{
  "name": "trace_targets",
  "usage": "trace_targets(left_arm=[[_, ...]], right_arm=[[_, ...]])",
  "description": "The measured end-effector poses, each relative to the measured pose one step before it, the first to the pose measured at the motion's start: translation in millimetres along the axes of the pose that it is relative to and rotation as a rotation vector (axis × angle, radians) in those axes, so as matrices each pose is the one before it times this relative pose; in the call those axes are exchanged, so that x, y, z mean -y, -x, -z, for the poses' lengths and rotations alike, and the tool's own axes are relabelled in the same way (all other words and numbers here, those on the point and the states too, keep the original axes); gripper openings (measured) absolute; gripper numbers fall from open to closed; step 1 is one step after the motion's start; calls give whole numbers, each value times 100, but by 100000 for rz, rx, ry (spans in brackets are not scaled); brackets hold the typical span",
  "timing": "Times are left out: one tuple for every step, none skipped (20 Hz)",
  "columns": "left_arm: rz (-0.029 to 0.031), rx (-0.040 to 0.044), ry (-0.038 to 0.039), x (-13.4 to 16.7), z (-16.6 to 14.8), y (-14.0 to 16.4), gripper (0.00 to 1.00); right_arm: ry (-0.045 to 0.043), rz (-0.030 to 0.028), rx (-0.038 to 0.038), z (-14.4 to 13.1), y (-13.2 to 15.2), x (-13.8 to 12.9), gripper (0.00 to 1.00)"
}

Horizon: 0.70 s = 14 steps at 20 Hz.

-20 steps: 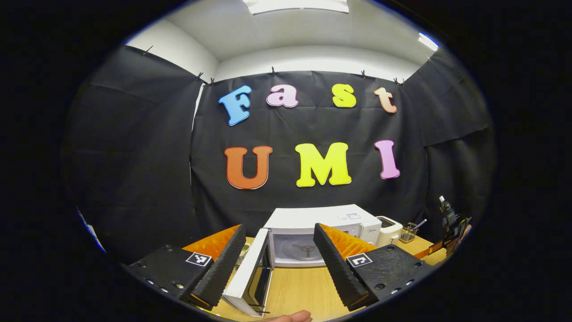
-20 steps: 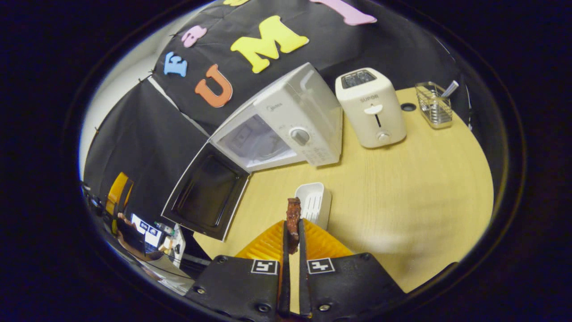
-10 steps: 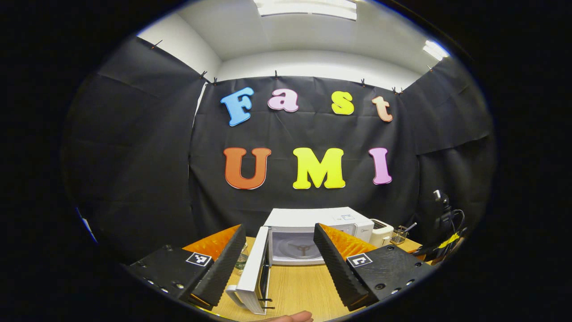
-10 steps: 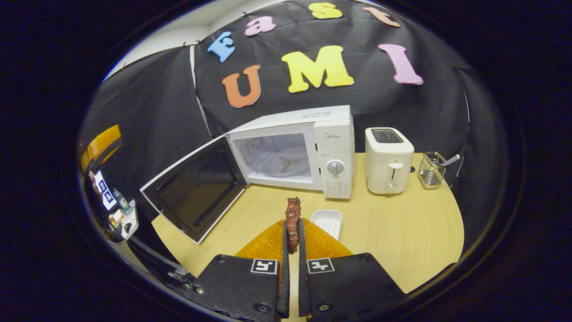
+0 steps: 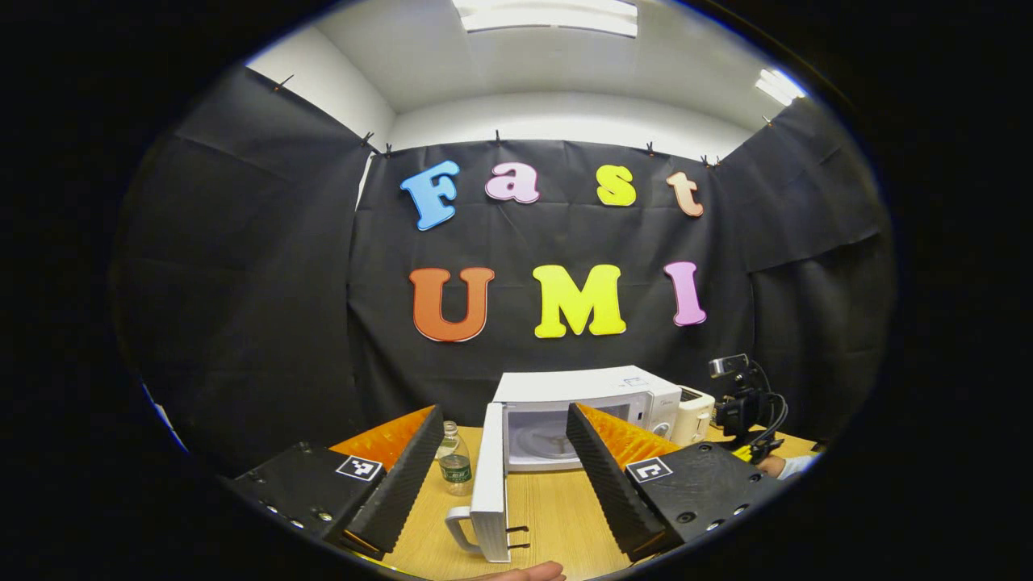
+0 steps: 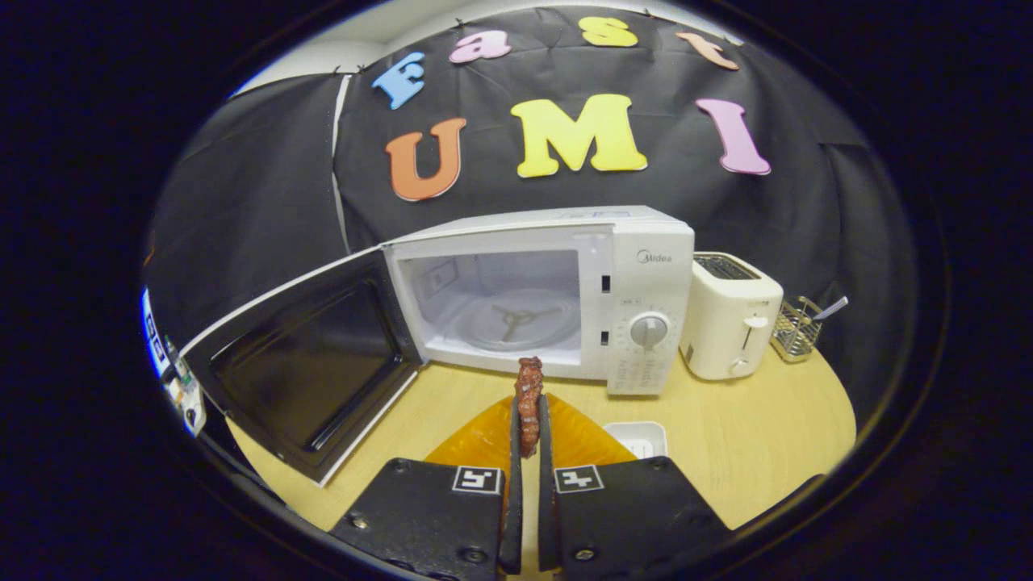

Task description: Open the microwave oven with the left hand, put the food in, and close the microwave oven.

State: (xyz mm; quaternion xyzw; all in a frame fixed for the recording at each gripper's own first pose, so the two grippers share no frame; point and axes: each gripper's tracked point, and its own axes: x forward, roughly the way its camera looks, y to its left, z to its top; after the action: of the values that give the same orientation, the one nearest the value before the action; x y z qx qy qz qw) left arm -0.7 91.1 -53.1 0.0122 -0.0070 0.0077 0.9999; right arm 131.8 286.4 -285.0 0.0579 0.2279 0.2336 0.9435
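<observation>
Left gripper view: the left gripper (image 5: 494,476) stands wide apart, holding nothing, above a pale wooden table (image 5: 549,516). Ahead, the white microwave (image 5: 589,403) sits against the black cloth wall (image 5: 242,307), its door (image 5: 490,492) swung out edge-on; a small bottle (image 5: 456,464) stands beside it.

Right gripper view: the right gripper (image 6: 526,440) is pinched on a reddish-brown strip of food (image 6: 529,395), just before the open cavity. A toaster (image 6: 730,327) and wire basket (image 6: 795,327) stand right of the microwave.
</observation>
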Motion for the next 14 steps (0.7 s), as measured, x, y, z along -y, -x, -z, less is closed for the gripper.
trace_targets(left_arm=[[-161, -682, -907, -449, 431, -1, 94], [-570, -584, -872, -524, 477, -8, 94], [-923, -511, -584, -605, 340, -88, 94], [-880, -678, -177, -602, 359, -215, 94], [-894, -866, 406, -623, 383, -305, 94], [-627, -883, 679, -329, 478, -152, 94], [-112, -768, 989, -397, 430, -66, 94], [136, -763, 946, -249, 397, -173, 94], [-65, -752, 717, -293, 295, -147, 94], [127, -724, -69, -221, 323, 98, 94], [-234, -348, -721, -343, 177, 57, 94], [-870, 100, -1107, -605, 150, 173, 94], [-810, 1489, -943, -524, -259, 8, 94], [-714, 872, -597, -404, -77, -124, 94]], right_arm=[[-4457, -266, 1574, -445, -1359, -716, 11], [-5210, -510, 1190, -345, -1286, -723, 11], [-4859, -763, 1159, -367, -1303, -884, 11], [-4963, -404, 1194, -368, -1356, -751, 11], [-5310, -177, 1335, -273, -1424, -750, 11], [-5065, -482, 2070, -377, -1236, -802, 11], [-4881, -244, 2297, -282, -1404, -724, 11], [-4607, 101, 2033, -128, -1374, -495, 11], [-4668, 392, 1583, -122, -1346, -275, 11], [-5264, 350, 1800, 31, -1381, -288, 11], [-5421, 246, 1946, -173, -1368, -120, 11], [-5079, 504, 1368, -107, -1275, -27, 11], [-4763, -251, 2075, -141, -1231, 17, 11], [-2733, 660, 1719, -125, -1152, -17, 11]])
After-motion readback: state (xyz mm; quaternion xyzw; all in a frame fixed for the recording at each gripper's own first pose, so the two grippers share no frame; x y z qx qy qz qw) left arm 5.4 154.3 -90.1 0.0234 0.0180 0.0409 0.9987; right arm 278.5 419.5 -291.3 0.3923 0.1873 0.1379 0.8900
